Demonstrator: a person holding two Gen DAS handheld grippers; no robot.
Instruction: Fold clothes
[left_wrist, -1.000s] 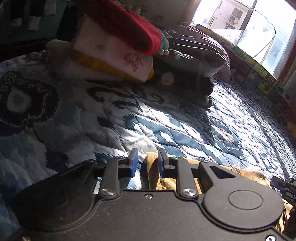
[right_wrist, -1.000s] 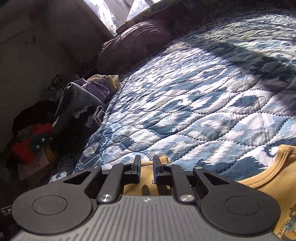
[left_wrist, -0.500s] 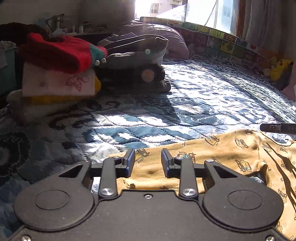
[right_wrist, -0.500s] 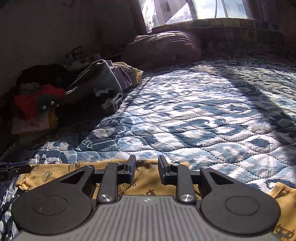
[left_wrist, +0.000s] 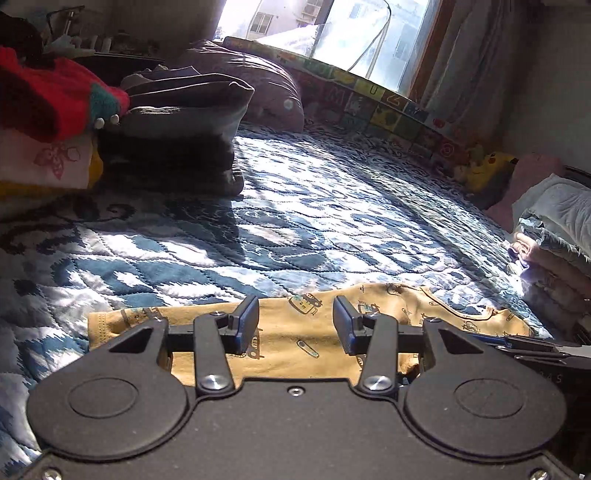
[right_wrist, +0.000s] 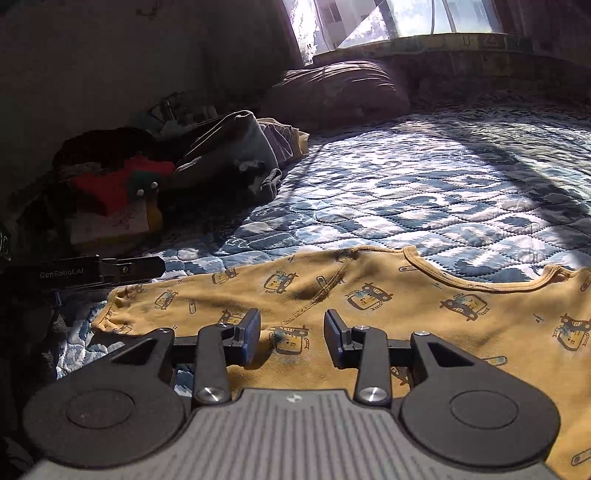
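A small mustard-yellow top printed with little cars lies spread flat on the blue and white quilt. Its sleeve stretches left and its neckline shows at the right. My right gripper hovers open just above the cloth near the sleeve seam, with nothing between its fingers. In the left wrist view the same yellow top lies under my left gripper, which is also open and holds nothing. The left gripper's body shows at the left of the right wrist view.
A stack of folded clothes with a red knit piece sits at the left beside a dark folded pile. Another folded stack stands at the right. A purple pillow and a window lie at the far end of the bed.
Both grippers were shut on the yellow top's edge one second ago. Both have opened and let it go, and the top now lies spread flat on the quilt.
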